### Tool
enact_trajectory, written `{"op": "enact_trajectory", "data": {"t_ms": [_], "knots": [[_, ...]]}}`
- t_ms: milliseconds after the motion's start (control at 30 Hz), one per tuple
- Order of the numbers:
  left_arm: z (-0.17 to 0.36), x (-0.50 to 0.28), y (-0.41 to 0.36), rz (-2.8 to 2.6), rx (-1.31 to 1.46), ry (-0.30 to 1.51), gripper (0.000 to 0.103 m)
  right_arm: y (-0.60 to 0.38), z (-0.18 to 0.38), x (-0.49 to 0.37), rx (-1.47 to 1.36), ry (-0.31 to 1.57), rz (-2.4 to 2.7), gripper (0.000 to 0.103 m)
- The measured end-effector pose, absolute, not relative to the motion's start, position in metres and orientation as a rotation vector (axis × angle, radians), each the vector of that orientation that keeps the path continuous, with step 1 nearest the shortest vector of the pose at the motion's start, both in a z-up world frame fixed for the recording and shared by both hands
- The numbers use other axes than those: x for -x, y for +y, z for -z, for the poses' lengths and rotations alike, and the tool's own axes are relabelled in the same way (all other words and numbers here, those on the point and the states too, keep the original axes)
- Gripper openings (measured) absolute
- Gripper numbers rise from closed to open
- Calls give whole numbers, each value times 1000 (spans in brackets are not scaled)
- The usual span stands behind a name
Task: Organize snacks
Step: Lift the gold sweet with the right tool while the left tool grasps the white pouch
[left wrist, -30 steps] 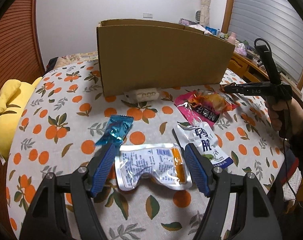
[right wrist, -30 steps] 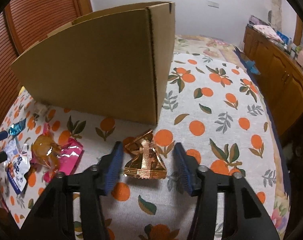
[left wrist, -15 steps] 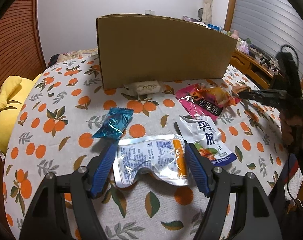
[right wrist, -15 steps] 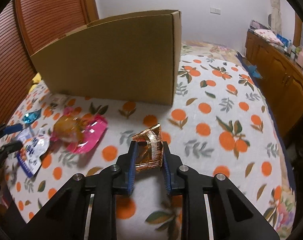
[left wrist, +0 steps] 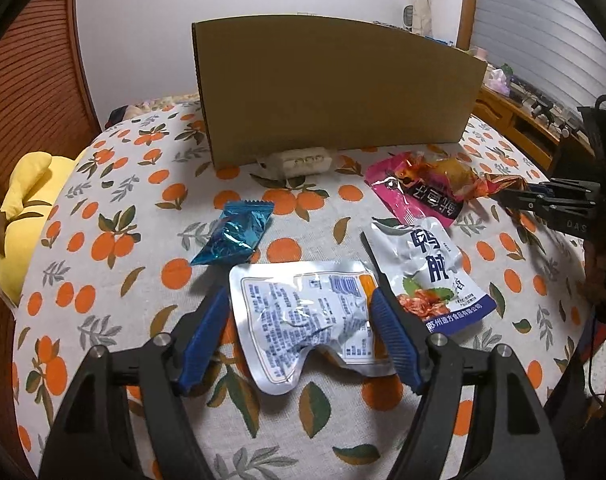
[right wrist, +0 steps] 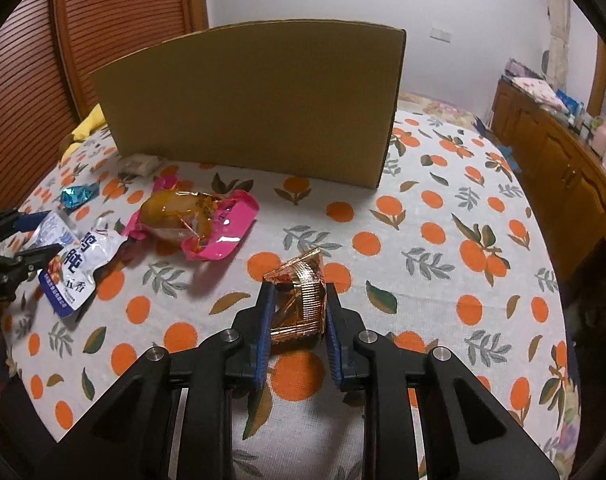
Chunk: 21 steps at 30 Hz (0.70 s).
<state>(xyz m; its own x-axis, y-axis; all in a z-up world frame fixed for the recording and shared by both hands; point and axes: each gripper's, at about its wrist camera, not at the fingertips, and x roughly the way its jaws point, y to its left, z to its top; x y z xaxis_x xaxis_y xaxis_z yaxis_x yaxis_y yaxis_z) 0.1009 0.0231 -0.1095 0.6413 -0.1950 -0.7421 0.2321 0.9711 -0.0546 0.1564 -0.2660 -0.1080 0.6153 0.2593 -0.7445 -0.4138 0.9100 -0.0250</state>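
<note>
Task looks barely started: no snack can be seen in the tall brown cardboard box (left wrist: 335, 88), whose inside is hidden from both views, and every packet in sight lies loose on the orange-print tablecloth (left wrist: 115, 208). Left near side: crinkled blue foil candy wrapper (left wrist: 235, 236), flat silver foil pouch with blue print (left wrist: 303, 316), white-and-blue pouch with black characters (left wrist: 427, 272) just to its right. Further right, a pink packet with a clear orange-filled pack lying on it (right wrist: 199, 220). A small white pack (left wrist: 303, 162) sits against the box's near wall. The right gripper (right wrist: 297, 312) has just been closing; its blue pads now pinch the ridged gold-copper foil triangular packet (right wrist: 303, 300), near the right front of the table, well short of the box. It points steeply down. The left gripper (left wrist: 299, 320) is spread wide, straddling the silver pouch, pads at its two edges, no squeeze visible; also angled down. Left to do, I'd judge: everything into the box.
</note>
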Motion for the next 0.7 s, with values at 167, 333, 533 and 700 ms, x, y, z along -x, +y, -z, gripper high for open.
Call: {"op": "enact_trajectory", "data": {"t_ms": [167,333,533,700], "knots": [[108,-94,19,254,-61,833,59,-270,109,-159,180,824,-395,21],[105,-85,24,265,-34,816,53,-271,109,-160,170,826,-396,21],[90,-74,29,271,1,765,33,-270,109,-159,181,822,-390,21],[77,-68,32,297,35,739,15,-269,109,-158,184,821,-388,21]]}}
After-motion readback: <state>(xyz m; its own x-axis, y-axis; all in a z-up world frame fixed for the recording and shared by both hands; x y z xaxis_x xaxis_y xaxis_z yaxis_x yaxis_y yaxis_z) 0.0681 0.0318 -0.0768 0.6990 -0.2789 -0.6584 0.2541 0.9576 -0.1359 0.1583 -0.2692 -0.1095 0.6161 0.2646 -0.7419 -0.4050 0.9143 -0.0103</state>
